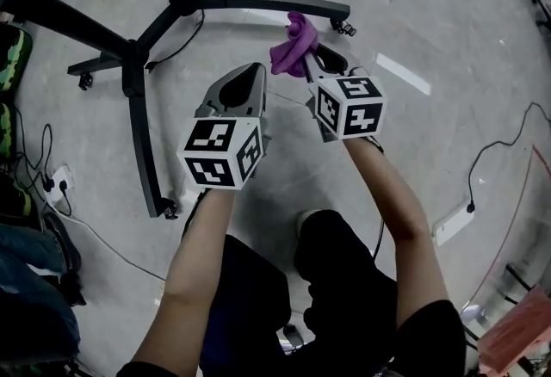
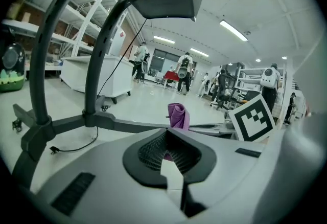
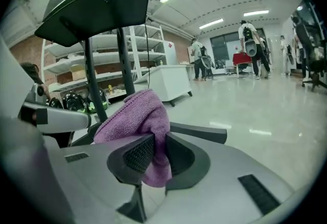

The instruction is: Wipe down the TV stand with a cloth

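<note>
cloth [image 3: 134, 120] clamped in right claw [image 3: 155, 152] (pinch plain only in right gripper view); left claw [image 2: 168, 152] closed, empty.

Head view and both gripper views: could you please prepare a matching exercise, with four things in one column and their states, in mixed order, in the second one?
Column one:
1. purple cloth
2. left tongs
3. right tongs
4. TV stand base

Column two:
a. closed, with nothing between
b. black, standing on casters on the floor
c. pinched, bunched up above the tongs
d. closed on fabric

Pairs: 1-c, 2-a, 3-d, 4-b
</note>
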